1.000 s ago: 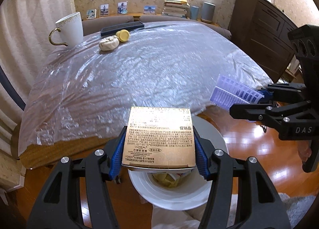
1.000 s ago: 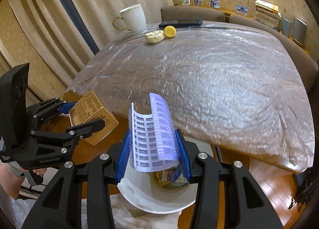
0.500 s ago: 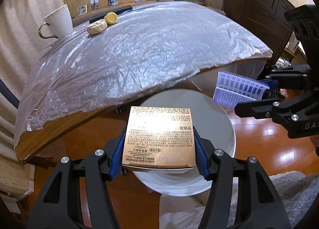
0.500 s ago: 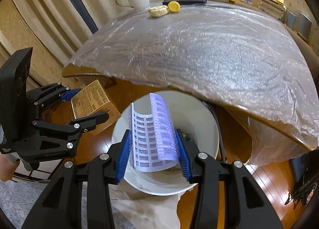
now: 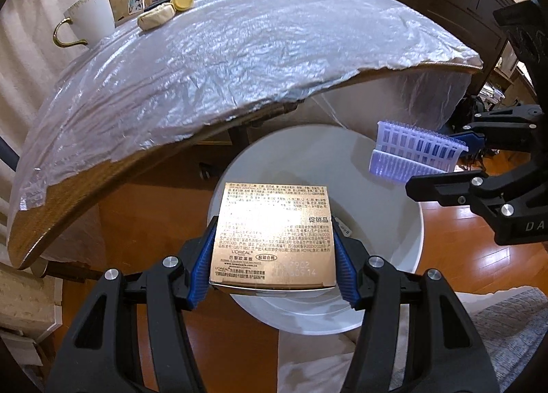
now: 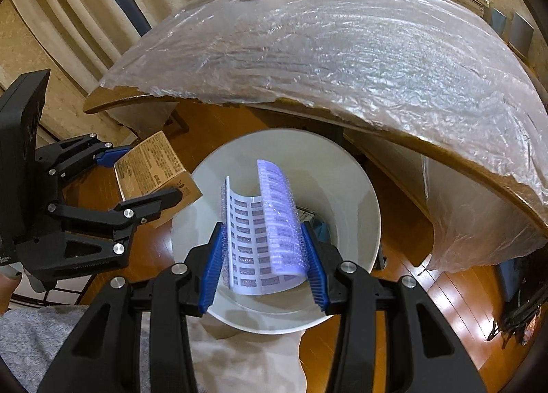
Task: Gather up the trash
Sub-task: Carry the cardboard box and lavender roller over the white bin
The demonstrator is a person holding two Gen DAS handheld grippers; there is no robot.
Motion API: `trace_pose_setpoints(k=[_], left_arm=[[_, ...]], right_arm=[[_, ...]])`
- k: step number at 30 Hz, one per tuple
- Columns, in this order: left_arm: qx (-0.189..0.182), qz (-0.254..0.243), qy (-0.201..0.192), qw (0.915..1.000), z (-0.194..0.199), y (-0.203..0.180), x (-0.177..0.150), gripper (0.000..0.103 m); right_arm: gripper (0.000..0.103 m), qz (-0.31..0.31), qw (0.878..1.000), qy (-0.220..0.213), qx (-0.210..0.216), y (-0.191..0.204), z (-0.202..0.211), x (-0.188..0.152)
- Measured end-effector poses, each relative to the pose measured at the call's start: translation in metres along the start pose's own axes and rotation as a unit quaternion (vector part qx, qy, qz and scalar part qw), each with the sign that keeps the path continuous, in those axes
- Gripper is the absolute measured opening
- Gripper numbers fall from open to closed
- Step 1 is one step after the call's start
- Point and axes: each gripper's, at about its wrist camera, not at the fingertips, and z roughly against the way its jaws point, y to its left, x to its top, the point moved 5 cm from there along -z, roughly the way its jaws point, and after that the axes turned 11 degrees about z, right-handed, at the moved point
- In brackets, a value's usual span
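While our left claw (image 5: 274, 252) gripped the gold box (image 5: 274, 232) and our right claw (image 6: 263, 252) clamped the folded purple sheet (image 6: 270, 232), both items hung directly above the white bin (image 6: 342, 167), the box nearer its rim.

Gold box (image 5: 274, 235): "L'OREAL", "促销品"; right gripper (image 5: 479, 167): "DA".

So there's a gold cardboard box (image 5: 274, 235) covered in small print, held level right above the open white bin (image 5: 394, 222). Beside it, a curled purple blister sheet (image 6: 265, 232) also hangs over that bin.
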Motion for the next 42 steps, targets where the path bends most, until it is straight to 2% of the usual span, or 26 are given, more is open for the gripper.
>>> trace_pose_setpoints(k=[23,42], left_arm=[[0.016,-0.012,0.057,0.9982,-0.069,0.0,-0.012,0.06],[0.024,-0.016,0.075,0.9968,-0.084,-0.003,-0.01,0.06]], right_arm=[[0.043,-0.008,0.999,0.038,-0.022,-0.009,-0.064,-0.004],[0.043,-0.008,0.998,0.055,-0.03,-0.011,-0.076,-0.008]])
